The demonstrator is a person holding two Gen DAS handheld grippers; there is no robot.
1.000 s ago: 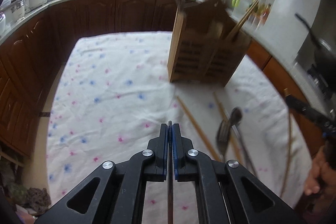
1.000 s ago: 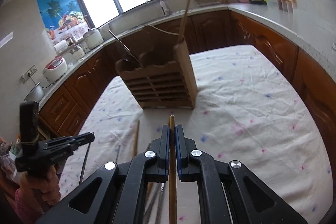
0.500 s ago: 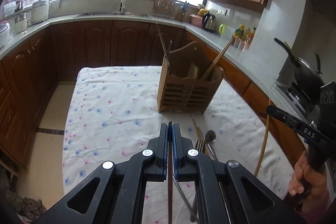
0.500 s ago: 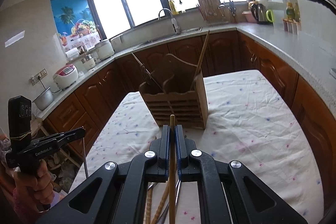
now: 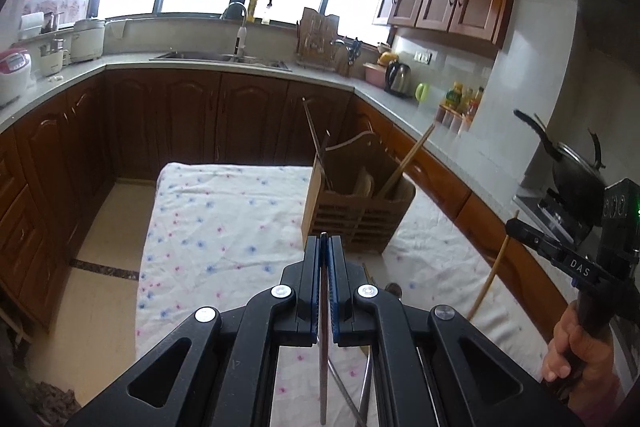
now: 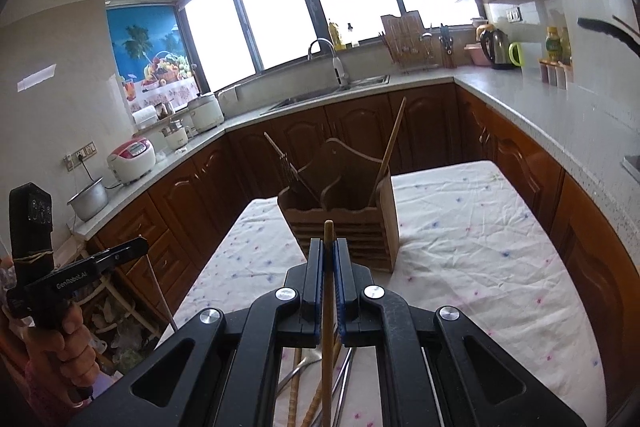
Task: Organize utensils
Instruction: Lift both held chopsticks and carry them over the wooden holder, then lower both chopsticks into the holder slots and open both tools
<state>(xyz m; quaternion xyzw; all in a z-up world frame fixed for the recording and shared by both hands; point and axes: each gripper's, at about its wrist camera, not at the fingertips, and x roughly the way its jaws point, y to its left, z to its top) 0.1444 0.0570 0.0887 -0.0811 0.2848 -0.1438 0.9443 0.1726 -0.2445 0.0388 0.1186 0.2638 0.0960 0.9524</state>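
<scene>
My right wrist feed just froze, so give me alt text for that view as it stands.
The right gripper is shut on a wooden chopstick, raised over the flowered tablecloth and facing a wooden utensil holder that already has utensils leaning in it. More utensils lie below, and the left gripper at left grips a thin metal chopstick.

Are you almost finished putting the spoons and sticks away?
Partly. A few utensils already stand in the wooden holder. The left hand-held gripper grips a metal chopstick, the right hand-held gripper a wooden one. More utensils lie on the tablecloth.
</scene>
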